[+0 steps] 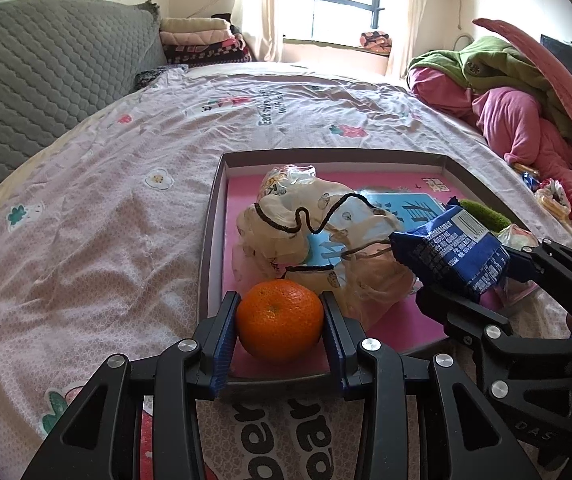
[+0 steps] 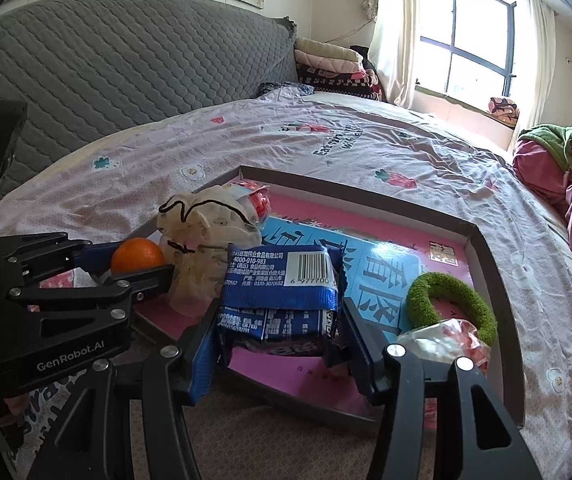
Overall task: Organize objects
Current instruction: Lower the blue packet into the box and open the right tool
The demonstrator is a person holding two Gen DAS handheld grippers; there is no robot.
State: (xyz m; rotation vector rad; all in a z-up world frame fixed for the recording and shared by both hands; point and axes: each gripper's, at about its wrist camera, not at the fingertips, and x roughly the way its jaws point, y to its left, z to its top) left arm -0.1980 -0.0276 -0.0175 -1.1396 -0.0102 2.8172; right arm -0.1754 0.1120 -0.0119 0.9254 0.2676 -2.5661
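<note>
A shallow box lid (image 1: 214, 216) (image 2: 482, 240) with a pink printed floor lies on the bed. My left gripper (image 1: 279, 330) (image 2: 137, 268) is shut on an orange (image 1: 279, 320) (image 2: 138, 255), held over the lid's near left corner. My right gripper (image 2: 275, 344) (image 1: 482, 276) is shut on a blue snack packet (image 2: 281, 300) (image 1: 450, 254), held above the lid's near side. Inside the lid sit a crumpled drawstring pouch (image 1: 306, 224) (image 2: 201, 224), a green fuzzy ring (image 2: 450, 304) (image 1: 484, 214) and a clear wrapped sweet (image 2: 446, 340). A red item (image 2: 257, 200) shows behind the pouch.
The bed's pink patterned sheet (image 1: 105, 208) spreads left and beyond the lid. A grey quilted headboard (image 2: 125, 64) stands at the back left. Pink and green clothes (image 1: 518, 112) are heaped on the right, with small wrapped items (image 1: 550, 196) beside them. Folded blankets (image 1: 201, 38) are stacked near the window.
</note>
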